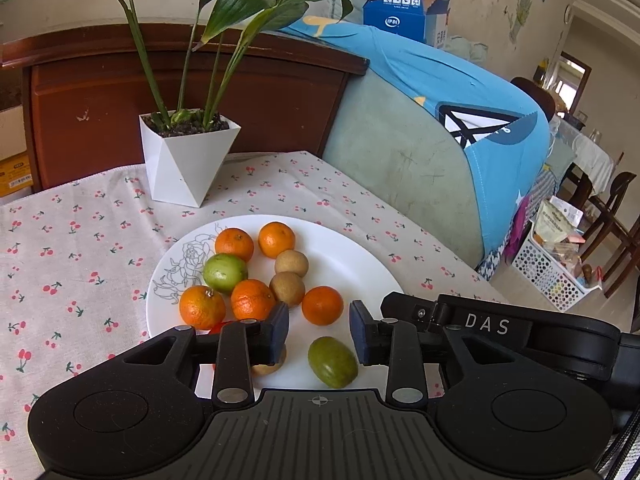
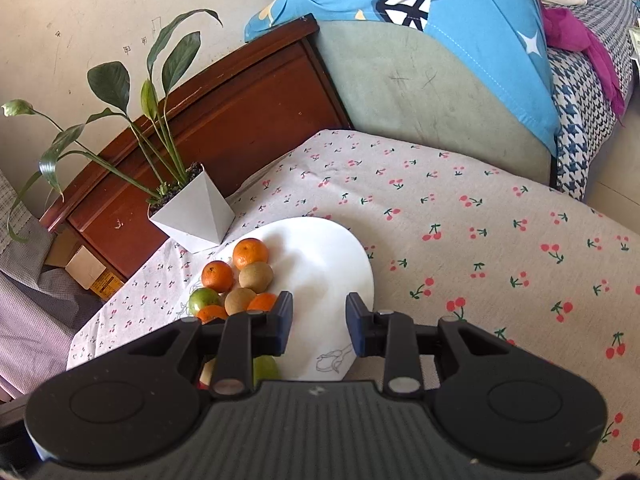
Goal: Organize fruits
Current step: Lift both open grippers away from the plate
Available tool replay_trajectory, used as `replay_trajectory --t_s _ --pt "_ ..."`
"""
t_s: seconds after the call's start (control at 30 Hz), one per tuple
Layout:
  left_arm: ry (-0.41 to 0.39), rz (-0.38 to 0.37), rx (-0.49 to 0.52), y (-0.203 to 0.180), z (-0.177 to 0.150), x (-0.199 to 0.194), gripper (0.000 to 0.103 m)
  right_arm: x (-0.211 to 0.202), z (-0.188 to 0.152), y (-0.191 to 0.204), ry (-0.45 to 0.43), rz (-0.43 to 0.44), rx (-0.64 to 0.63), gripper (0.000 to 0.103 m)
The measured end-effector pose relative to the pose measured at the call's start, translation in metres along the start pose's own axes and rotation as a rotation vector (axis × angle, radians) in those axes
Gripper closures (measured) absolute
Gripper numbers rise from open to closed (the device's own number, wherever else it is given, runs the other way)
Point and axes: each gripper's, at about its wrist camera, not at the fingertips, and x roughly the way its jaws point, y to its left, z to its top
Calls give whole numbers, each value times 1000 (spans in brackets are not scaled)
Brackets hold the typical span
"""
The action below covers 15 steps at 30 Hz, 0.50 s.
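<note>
Cherry-print tablecloth, white plate, bed behind; both hand-held grippers released.

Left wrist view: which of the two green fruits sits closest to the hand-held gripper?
The oval green fruit lying alone at the near side of the white plate, just below the left hand-held gripper. The rounder green fruit sits among the oranges.

I see both feeds bright with soft daylight; the round white china plate glares pale, and fisheye edges bend and darken.

Red fruit (kind unclear) mostly behind left claw
</note>
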Motion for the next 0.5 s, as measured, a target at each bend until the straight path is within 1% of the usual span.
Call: replay_trajectory --t_s 0.07,0.13,0.17,0.23,0.33,0.4,0.47,0.5 --pt "-1 13 1 0 1 -3 66 -2 1 1 4 -6 -3 70" --pt "4 29 12 0 1 -6 60 -4 2 4 5 -22 -13 68" --pt "6 37 16 0 2 -8 55 -5 3 6 4 -30 -19 66" --pt "5 40 18 0 3 -12 53 -9 4 8 5 -38 -28 64" --pt "15 54 22 -1 6 -20 51 -15 7 13 16 -47 -39 63" --pt "29 81 30 -2 8 -25 41 -20 9 16 22 -60 -52 63" --pt "35 96 38 -3 10 -31 36 -25 11 19 24 -64 -64 56" --pt "36 96 42 -4 10 -35 34 -28 11 21 26 -66 -71 56"
